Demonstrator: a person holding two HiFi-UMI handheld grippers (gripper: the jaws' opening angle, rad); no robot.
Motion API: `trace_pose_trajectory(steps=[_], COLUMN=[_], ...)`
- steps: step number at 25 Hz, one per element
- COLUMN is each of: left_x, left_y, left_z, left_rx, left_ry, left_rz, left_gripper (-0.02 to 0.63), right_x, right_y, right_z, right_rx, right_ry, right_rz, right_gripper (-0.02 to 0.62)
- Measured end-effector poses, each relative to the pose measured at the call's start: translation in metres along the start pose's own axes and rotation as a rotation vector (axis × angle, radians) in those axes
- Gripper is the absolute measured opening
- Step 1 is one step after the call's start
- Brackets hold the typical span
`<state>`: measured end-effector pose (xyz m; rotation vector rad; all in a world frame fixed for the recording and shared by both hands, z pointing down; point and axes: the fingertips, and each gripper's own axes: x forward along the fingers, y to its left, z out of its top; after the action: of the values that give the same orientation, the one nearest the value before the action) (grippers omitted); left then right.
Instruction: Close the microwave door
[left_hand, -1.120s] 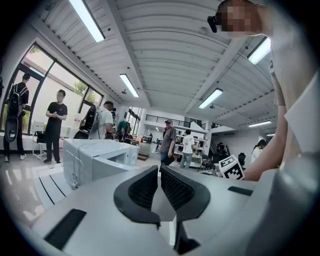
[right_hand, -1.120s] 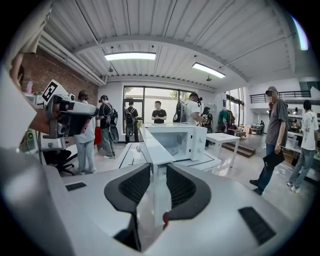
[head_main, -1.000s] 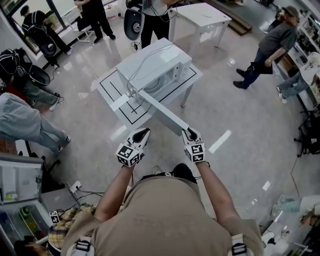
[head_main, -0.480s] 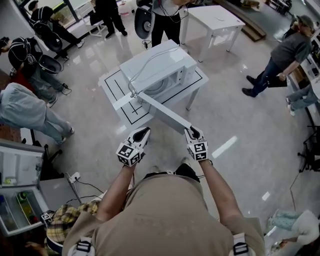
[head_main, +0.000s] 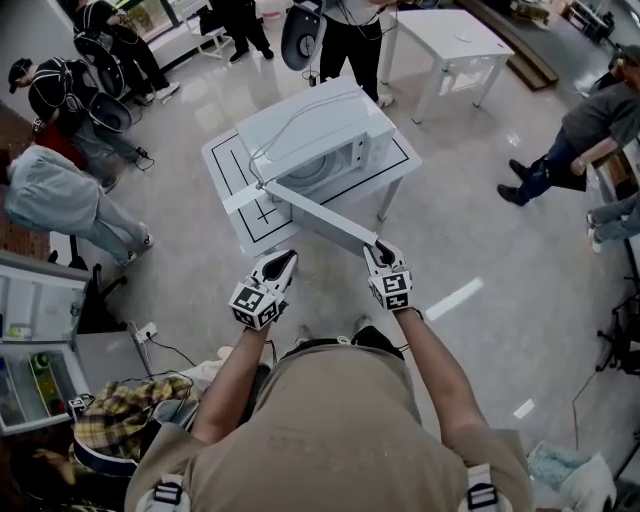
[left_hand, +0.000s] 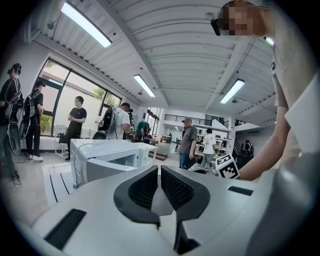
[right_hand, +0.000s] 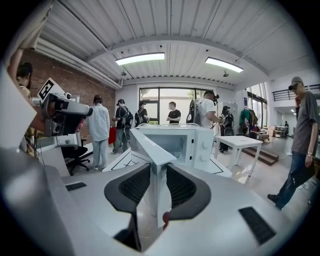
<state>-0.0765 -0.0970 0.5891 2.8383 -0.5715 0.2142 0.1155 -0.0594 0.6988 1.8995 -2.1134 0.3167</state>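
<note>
A white microwave (head_main: 315, 125) stands on a small white table (head_main: 225, 165) with black lines on its top. Its door (head_main: 320, 218) is swung wide open toward me. My right gripper (head_main: 381, 250) is shut on the door's free edge; in the right gripper view the door edge (right_hand: 150, 145) runs between the pads, with the open cavity of the microwave (right_hand: 185, 137) behind it. My left gripper (head_main: 283, 265) hangs in the air left of the door, touching nothing. Its jaws are shut with nothing between them (left_hand: 159, 172), and the microwave (left_hand: 107, 152) lies ahead to its left.
Several people stand around the room. A second white table (head_main: 450, 35) is at the back right. An open cabinet with shelves (head_main: 40, 330) sits low at the left, with cables on the floor beside it. A grey cable lies over the microwave's top.
The head view has shifted slightly. My right gripper stays shut on the door edge and has moved a little toward the microwave. The left gripper has hardly moved.
</note>
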Motion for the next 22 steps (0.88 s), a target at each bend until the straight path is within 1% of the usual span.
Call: trace_pose_trajectory(steps=[5, 8, 13, 19, 22], left_x=[0.021, 0.031, 0.042, 0.053, 0.059], left_y=[-0.008, -0.013, -0.016, -0.01, -0.003], left_z=[-0.008, -0.006, 0.004, 0.014, 0.017], left_rx=[-0.003, -0.017, -0.014, -0.01, -0.017], left_ry=[-0.006, -0.016, -0.034, -0.064, -0.077], left_rz=[0.052, 0.092, 0.165, 0.227, 0.246], left_gripper=[0.008, 0.008, 0.008, 0.008, 0.008], right_x=[0.012, 0.021, 0.033, 0.048, 0.055], right_y=[-0.021, -0.03, -0.045, -0.065, -0.07], right_z=[0.002, 0.004, 0.01, 0.013, 0.014], right_rx=[0.001, 0.004, -0.007, -0.04, -0.032], right_ry=[-0.007, -0.006, -0.004, -0.01, -0.009], right_rz=[0.049, 0.091, 0.139, 0.163, 0.178], right_gripper=[0.106, 0.106, 0.106, 0.106, 0.106])
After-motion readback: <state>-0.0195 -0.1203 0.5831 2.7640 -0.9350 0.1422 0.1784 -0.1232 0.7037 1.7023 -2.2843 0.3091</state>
